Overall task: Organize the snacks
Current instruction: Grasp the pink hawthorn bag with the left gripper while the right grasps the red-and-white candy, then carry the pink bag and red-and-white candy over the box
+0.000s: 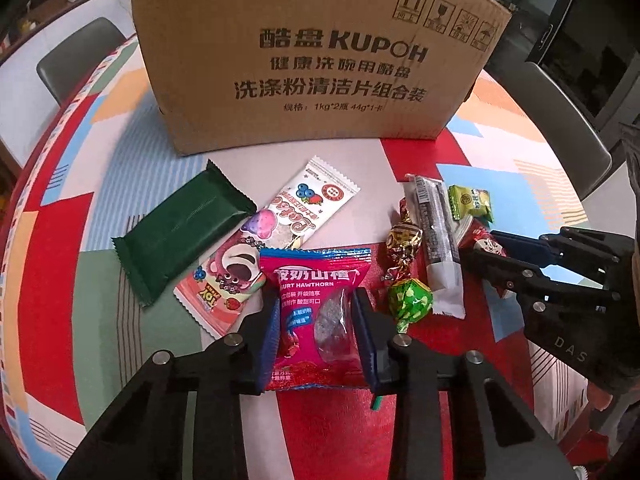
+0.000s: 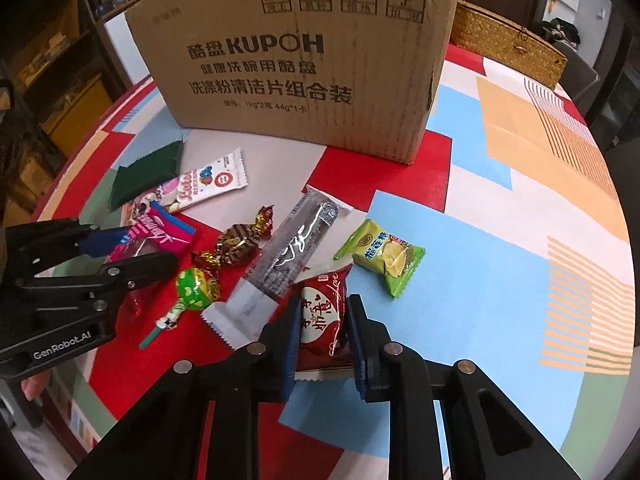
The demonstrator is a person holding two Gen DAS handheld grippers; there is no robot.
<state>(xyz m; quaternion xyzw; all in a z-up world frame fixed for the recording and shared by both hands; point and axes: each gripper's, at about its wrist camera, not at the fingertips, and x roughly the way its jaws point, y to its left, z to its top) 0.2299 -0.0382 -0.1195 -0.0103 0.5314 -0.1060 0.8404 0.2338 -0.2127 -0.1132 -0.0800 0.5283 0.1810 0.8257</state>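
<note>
Snacks lie in a loose row across the middle of a round table (image 2: 500, 184) covered in red, blue, green and orange blocks, in front of a tall cardboard box (image 1: 320, 60) that stands toward the far edge. Farthest left is a dark green bar (image 1: 182, 236), and just beside it a long white and pink wafer pack (image 1: 276, 240), its near end tucked under a pink hawthorn packet (image 1: 320, 308). The left gripper (image 1: 316, 328) is clamped on that pink packet, a blue pad pressed to each side. Next come a brown and gold twisted sweet (image 1: 404, 240) and a green lollipop (image 1: 410, 300), then a long grey stick pack (image 1: 436, 232) lying toward the box. Right of it the right gripper (image 2: 322, 332) has pinched a dark red packet (image 2: 322, 316) with white lettering between its narrowed pads. Near that, toward the right edge, a small yellow-green durian sweet (image 2: 386, 256) rests alone on a blue patch.
</note>
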